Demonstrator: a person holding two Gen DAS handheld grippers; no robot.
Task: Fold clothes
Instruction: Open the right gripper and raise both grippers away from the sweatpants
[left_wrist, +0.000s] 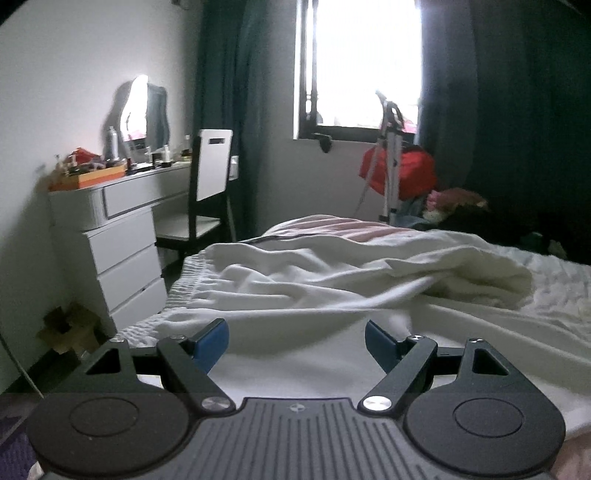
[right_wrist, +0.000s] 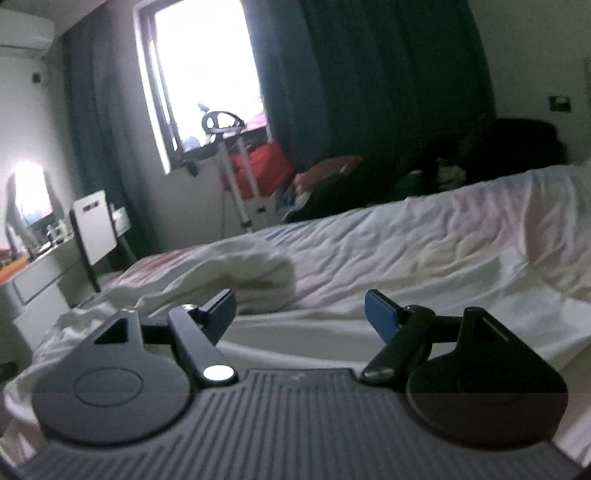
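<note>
1. Bedroom: bright window (left_wrist: 364, 62), dark curtains (left_wrist: 225, 110), white dresser (left_wrist: 110, 236) and chair (left_wrist: 208, 177) by the left wall.
2. Bed (right_wrist: 461, 236) under a rumpled white sheet.
3. White garment (left_wrist: 332, 277), elastic waistband at the bed's left edge, lies crumpled across the near end.
4. Left tongs (left_wrist: 296, 345) spread, empty, above the garment.
5. Right tongs (right_wrist: 300, 314) spread, empty, near the garment's right end.

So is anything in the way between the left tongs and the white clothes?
Nothing visible. The left tongs are open, right above the white clothes on the bed, with only cloth ahead. The right tongs are open too.
</note>
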